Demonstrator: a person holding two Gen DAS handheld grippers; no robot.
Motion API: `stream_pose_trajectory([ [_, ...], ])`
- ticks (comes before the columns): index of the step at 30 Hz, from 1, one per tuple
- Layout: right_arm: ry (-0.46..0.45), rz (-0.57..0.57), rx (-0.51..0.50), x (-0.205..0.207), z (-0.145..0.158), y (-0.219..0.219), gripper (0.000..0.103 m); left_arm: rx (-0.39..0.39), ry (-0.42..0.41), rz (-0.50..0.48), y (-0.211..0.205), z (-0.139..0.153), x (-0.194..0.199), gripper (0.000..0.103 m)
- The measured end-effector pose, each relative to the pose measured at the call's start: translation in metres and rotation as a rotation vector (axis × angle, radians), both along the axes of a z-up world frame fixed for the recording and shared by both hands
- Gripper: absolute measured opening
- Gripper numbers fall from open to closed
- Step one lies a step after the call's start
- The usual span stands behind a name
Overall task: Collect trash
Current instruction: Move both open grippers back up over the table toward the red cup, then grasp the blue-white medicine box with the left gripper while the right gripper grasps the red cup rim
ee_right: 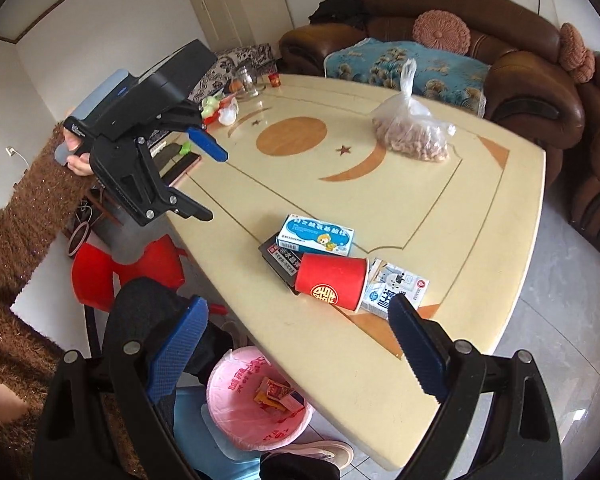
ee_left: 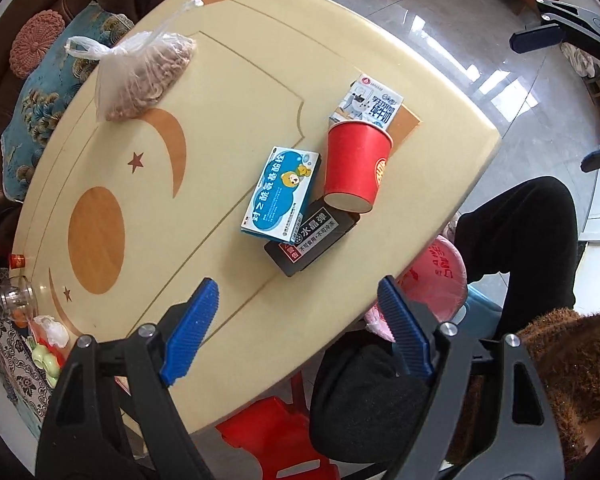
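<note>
A red paper cup (ee_left: 356, 168) (ee_right: 332, 283) lies on its side on the cream table (ee_left: 204, 92) (ee_right: 440, 208). Beside it lie a blue medicine box (ee_left: 281, 192) (ee_right: 316, 236), a black flat box (ee_left: 312, 240) (ee_right: 278, 260) partly under both, and a white-blue carton (ee_left: 370, 102) (ee_right: 396, 292). A bin lined with a pink bag (ee_right: 256, 400) (ee_left: 436, 280) stands below the table edge with some wrappers inside. My left gripper (ee_left: 296, 328) (ee_right: 216, 184) is open and empty above the near table edge. My right gripper (ee_right: 296, 356) (ee_left: 560, 100) is open and empty, above the bin and table edge.
A clear bag of peanuts (ee_left: 140, 76) (ee_right: 412, 132) sits farther back on the table. A glass jar (ee_right: 246, 78) and small items are at the far end. A red plastic stool (ee_right: 120, 268) and brown sofa (ee_right: 520, 80) surround the table.
</note>
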State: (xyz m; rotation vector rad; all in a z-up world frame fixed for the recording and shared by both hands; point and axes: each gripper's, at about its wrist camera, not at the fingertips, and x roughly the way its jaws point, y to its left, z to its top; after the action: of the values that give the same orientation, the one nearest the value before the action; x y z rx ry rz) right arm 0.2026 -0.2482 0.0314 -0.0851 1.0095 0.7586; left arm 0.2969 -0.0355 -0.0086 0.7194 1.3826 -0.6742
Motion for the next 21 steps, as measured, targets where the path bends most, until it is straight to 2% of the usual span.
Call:
stream_pose_trajectory([
  [8, 0.087, 0.042, 0.014, 0.036, -0.048, 0.003, 0.089, 0.054, 0.052, 0.009, -0.003, -0.045, 0.032, 0.08],
  [16, 0.164, 0.087, 0.048, 0.06, -0.091, 0.005, 0.089, 0.09, 0.116, -0.029, -0.015, -0.093, 0.053, 0.08],
  [21, 0.202, 0.136, 0.057, 0.072, -0.117, 0.009, 0.089, 0.092, 0.14, -0.062, -0.022, -0.111, 0.058, 0.08],
])
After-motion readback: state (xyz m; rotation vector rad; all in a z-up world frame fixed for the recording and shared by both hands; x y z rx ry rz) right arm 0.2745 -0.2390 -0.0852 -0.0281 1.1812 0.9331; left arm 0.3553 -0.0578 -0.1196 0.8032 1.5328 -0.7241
